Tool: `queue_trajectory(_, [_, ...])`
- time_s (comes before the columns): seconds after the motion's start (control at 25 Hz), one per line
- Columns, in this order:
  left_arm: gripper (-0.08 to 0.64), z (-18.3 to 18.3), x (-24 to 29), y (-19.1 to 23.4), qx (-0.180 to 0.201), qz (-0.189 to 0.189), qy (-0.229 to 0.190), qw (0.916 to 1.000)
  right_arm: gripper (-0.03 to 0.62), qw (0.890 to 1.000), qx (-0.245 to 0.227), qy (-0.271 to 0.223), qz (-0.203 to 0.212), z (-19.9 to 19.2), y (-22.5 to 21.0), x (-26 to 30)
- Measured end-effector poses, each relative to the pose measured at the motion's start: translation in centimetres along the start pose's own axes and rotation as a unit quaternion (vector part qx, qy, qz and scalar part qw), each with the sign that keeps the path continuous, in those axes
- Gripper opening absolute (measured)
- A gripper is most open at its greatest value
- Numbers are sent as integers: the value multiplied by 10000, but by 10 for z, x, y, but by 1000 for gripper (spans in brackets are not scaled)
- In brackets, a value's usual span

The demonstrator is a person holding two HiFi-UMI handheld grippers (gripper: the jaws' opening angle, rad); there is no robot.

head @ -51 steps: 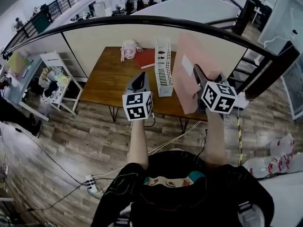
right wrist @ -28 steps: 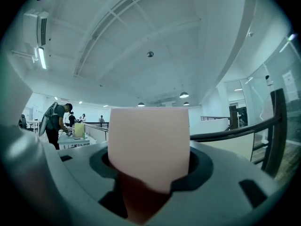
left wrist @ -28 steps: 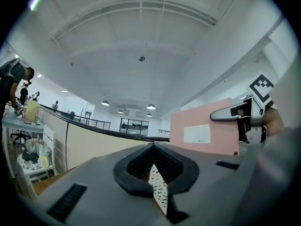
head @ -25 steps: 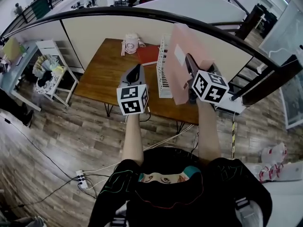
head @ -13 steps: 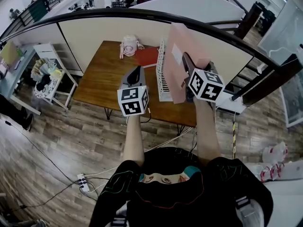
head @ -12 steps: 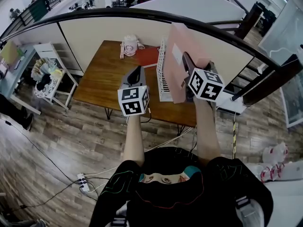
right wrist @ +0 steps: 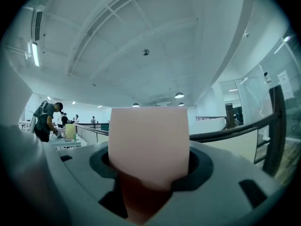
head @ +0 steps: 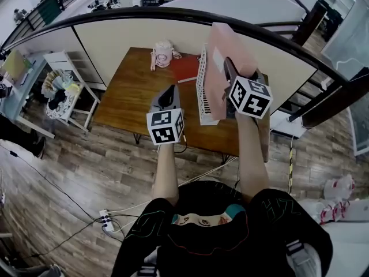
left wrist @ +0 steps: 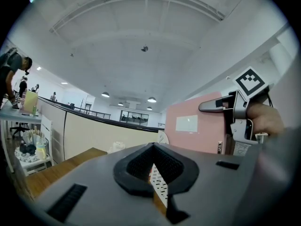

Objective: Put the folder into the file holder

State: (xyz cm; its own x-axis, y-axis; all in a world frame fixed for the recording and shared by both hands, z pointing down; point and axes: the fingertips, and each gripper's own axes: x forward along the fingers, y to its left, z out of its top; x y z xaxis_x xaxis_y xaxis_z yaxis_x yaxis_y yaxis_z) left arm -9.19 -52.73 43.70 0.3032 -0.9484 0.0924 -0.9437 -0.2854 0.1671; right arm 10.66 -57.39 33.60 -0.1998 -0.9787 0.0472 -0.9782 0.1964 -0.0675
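Observation:
I hold a pink folder [head: 221, 62] upright in my right gripper [head: 230, 79], which is shut on its near edge. It hangs just above the right side of the white perforated file holder [head: 204, 91] on the wooden table [head: 132, 91]. The right gripper view shows the pink folder [right wrist: 148, 145] filling the space between the jaws of the right gripper [right wrist: 148, 185]. My left gripper [head: 167, 98] hovers left of the holder with its jaws together and nothing in them. The left gripper view shows the left gripper [left wrist: 154, 171], the file holder [left wrist: 159, 187] through its slit, and the pink folder [left wrist: 193, 126] to the right.
At the table's far edge lie a pink toy telephone [head: 163, 53] and a red book [head: 185, 69]. A dark curved railing [head: 173, 16] runs behind the table. A white chair with clutter [head: 63, 91] stands to the left on the wood floor.
My right gripper has carried the pink folder leftward and further out, from beside the file holder to over its right side. The left gripper has barely moved.

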Motion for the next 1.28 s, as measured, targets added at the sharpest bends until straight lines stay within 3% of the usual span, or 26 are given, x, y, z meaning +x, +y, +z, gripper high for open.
queue_trajectory(0.48, [0, -20, 7, 15, -175, 160, 214, 9995, 278, 9977, -61, -570, -366, -13, 4, 16])
queue_trajectory(0.72, [0, -31, 6, 22, -247, 211, 325, 9989, 281, 9990, 10, -189, -402, -79, 3, 18])
queue_trajectory(0.92, [0, -46, 8, 21, -330, 164, 477, 9982, 287, 9987, -213, 445, -137, -135, 15, 23])
queue_trajectory(1.16, [0, -47, 7, 11, -418, 7, 456, 9981, 296, 9936, -408, 1047, -105, -141, 14, 14])
queue_trajectory(1.28, [0, -40, 5, 5, -413, -91, 393, 9983, 298, 9930, -480, 1075, -104, -138, 12, 2])
